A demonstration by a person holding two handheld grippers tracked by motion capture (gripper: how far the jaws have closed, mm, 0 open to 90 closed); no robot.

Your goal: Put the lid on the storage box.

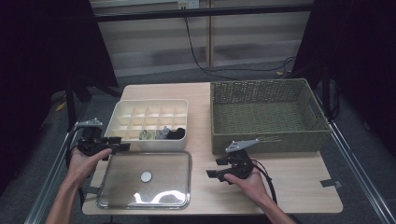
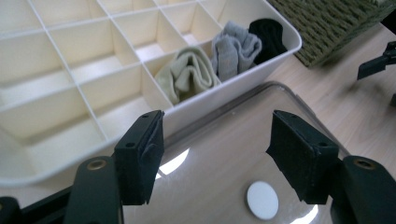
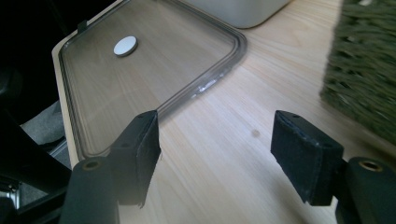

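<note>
High view: the flat clear plastic lid (image 1: 144, 179) lies long-axis 9-to-3 between 2 empty, spread grippers, left gripper (image 1: 122, 145) at 10, right gripper (image 1: 213, 168) at 3.

I see the basket (image 3: 369, 74) blurred and cut off at the right gripper view's edge; my forearms leave the high view's bottom.

Black grippers (image 1: 114, 148) with padded fingers (image 2: 140, 156), brass screws, grey plates, trailing cables.
</note>
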